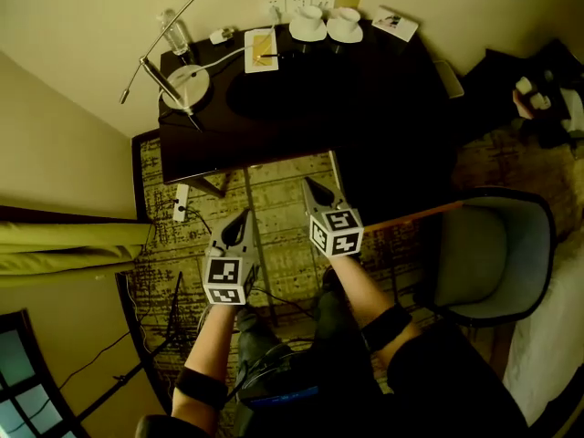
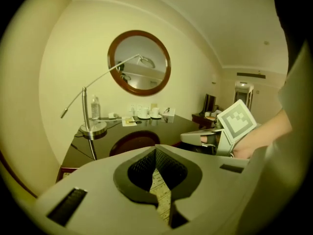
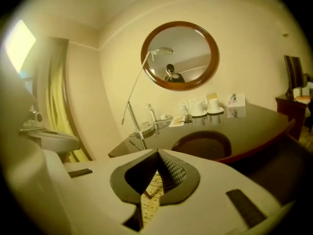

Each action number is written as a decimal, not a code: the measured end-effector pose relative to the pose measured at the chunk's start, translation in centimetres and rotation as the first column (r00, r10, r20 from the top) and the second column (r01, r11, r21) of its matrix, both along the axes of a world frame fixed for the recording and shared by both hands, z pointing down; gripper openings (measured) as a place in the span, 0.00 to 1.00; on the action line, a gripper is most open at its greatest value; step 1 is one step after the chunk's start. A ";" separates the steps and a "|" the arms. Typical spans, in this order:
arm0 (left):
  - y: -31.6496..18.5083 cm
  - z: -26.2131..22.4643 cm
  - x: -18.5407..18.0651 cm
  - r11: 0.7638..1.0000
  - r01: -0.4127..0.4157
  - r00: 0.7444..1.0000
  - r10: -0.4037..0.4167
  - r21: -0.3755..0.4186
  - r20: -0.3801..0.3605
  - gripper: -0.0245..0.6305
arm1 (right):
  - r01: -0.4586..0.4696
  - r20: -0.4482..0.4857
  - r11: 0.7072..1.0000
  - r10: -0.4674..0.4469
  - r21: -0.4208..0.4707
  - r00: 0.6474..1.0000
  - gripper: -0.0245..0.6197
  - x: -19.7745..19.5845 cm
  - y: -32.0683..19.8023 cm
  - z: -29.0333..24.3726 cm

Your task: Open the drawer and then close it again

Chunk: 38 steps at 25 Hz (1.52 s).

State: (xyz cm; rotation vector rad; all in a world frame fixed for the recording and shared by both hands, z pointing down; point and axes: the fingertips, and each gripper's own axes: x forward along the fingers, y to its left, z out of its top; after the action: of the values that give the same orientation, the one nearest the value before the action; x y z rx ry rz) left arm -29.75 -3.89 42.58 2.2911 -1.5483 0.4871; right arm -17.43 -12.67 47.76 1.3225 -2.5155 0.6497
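1. Opening has not begun: the left gripper (image 1: 244, 215) and right gripper (image 1: 310, 186) hover short of the counter (image 1: 383, 108), fingers pressed together, pinching nothing.
2. The drawer probably sits under the counter's near edge; no view shows its front.
3. Next move: spread one gripper's fingers and find the pull.
4. Only the gripper views show the round mirror (image 2: 139, 62); only the head view shows the chair (image 1: 493, 254).

Dark desk (image 1: 365, 99) carries lamp (image 1: 187, 86), bottle (image 1: 173, 33), two cups (image 1: 308, 24) — and a card (image 1: 395, 24).
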 end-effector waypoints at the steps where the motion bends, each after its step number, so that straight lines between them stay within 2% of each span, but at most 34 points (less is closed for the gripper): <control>1: 0.7 -1.1 -0.3 1.000 0.003 1.000 -0.003 0.007 -0.007 0.03 | 0.022 -0.019 0.999 -0.022 0.025 1.000 0.03 -0.1 1.1 -1.7; 6: 4.5 -5.3 -1.3 0.999 0.008 0.999 -0.007 0.031 -0.041 0.03 | 0.103 -0.085 0.991 -0.096 0.085 0.992 0.03 -0.4 6.4 -8.3; 11: 7.3 -7.9 -2.6 0.998 0.021 0.998 -0.018 0.056 -0.056 0.03 | 0.115 -0.075 0.989 -0.108 0.095 0.991 0.03 -0.2 11.2 -12.9; 16: 9.0 -9.0 -3.0 0.997 0.015 0.999 -0.011 0.072 -0.052 0.03 | 0.111 -0.079 0.986 -0.101 0.125 0.992 0.03 -0.2 14.0 -14.7; 20: 9.4 -8.9 -2.5 0.997 0.010 0.999 -0.007 0.080 -0.041 0.03 | 0.107 -0.063 0.988 -0.100 0.116 0.993 0.03 -0.3 15.1 -14.3; 26: 9.0 -9.3 -1.0 0.996 -0.022 0.999 0.025 0.089 -0.033 0.03 | 0.080 -0.042 0.990 -0.076 0.112 0.996 0.04 1.4 14.4 -13.9; 30: 8.5 -9.8 1.0 0.993 -0.067 0.998 0.065 0.101 0.019 0.03 | 0.067 0.006 0.993 -0.068 0.092 0.998 0.04 2.7 13.8 -14.2; 33: 8.0 -10.2 2.9 0.992 -0.072 0.997 0.068 0.106 0.037 0.03 | 0.089 0.000 0.991 -0.089 0.105 0.996 0.04 4.2 13.5 -14.2; 38: 7.4 -11.1 6.9 0.993 -0.033 0.999 0.030 0.116 0.026 0.03 | 0.165 0.011 0.981 -0.167 0.101 0.986 0.04 6.9 13.2 -15.0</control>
State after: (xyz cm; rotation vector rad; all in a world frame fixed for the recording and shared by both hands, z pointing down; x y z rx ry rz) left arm -22.87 3.53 31.50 2.4082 -1.5933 0.4450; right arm -10.57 0.49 32.76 1.1243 -2.6697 0.5102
